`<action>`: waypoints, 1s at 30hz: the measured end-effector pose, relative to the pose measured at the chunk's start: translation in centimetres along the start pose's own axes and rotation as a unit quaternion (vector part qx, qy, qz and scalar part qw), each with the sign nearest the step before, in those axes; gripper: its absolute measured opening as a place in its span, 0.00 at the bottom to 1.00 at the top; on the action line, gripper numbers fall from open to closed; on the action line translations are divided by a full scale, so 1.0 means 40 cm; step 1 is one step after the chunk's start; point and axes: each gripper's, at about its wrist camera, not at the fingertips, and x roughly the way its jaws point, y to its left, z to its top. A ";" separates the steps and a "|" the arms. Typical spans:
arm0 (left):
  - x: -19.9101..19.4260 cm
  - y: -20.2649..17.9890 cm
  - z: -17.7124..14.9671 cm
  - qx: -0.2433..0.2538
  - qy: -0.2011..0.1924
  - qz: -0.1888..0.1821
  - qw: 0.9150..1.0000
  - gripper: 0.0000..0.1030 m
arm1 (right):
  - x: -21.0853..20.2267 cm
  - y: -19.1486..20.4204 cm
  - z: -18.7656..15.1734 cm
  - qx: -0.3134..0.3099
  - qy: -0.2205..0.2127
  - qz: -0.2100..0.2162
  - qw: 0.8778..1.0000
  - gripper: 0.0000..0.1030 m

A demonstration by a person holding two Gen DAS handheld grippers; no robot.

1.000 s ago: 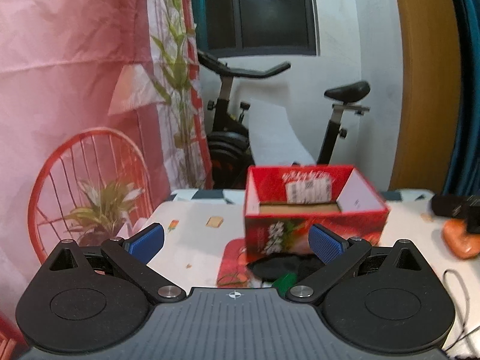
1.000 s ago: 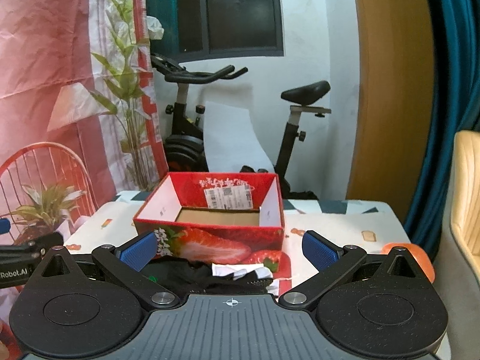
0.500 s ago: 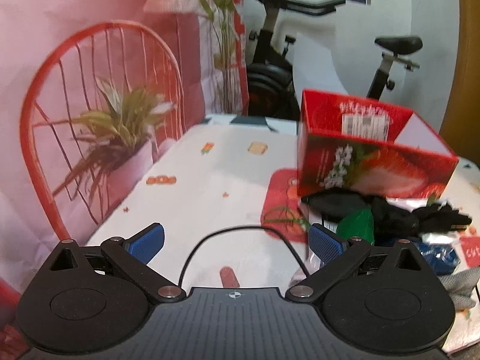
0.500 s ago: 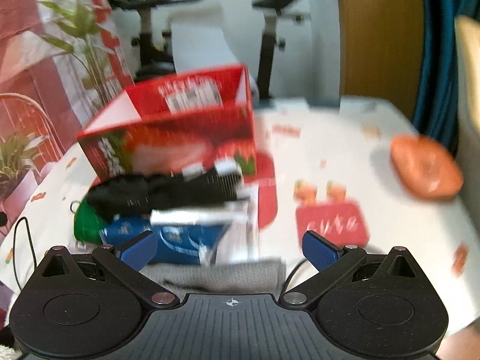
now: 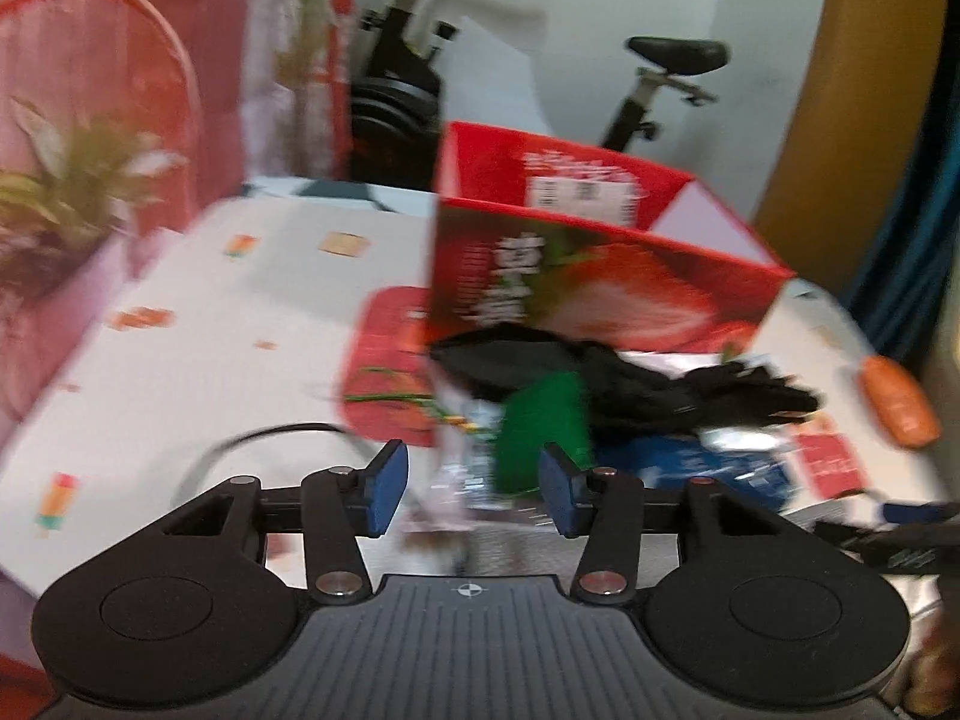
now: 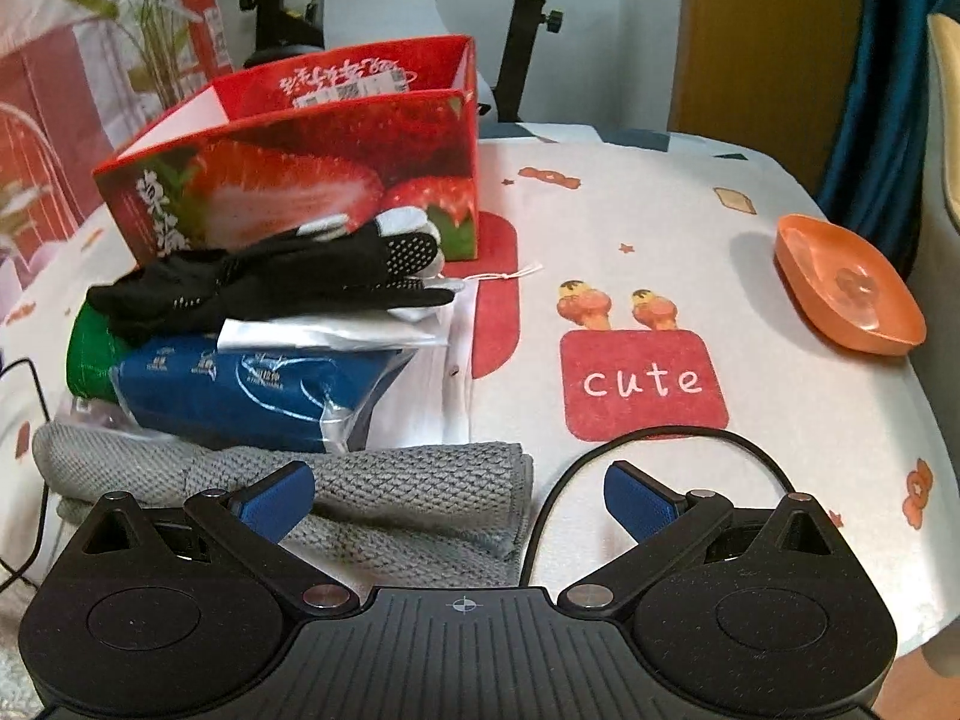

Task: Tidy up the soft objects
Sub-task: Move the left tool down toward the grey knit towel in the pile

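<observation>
Right wrist view: grey towel (image 6: 414,498) lies under open right hand-held gripper (image 6: 459,495).

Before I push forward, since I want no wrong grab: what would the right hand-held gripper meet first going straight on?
Probably the folded grey towel, lying just ahead of the right hand-held gripper between its open fingers; depth is hard to judge.

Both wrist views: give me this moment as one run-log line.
stage: approach | left gripper: jaws closing, nothing gripped | right gripper: open over grey towel | black gloves atop pile | strawberry box behind
</observation>
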 end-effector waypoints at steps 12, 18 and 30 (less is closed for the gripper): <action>0.185 0.105 -0.021 -0.059 0.057 0.009 0.997 0.26 | 0.015 0.017 0.001 -0.019 0.013 -0.009 1.000 1.00; 0.247 0.143 -0.023 -0.042 0.080 0.056 0.994 0.26 | 0.024 0.028 -0.001 -0.029 0.019 -0.011 0.999 1.00; 0.231 0.342 -0.013 -0.022 0.084 0.144 0.986 0.27 | 0.040 0.028 -0.007 -0.024 0.030 -0.011 0.999 1.00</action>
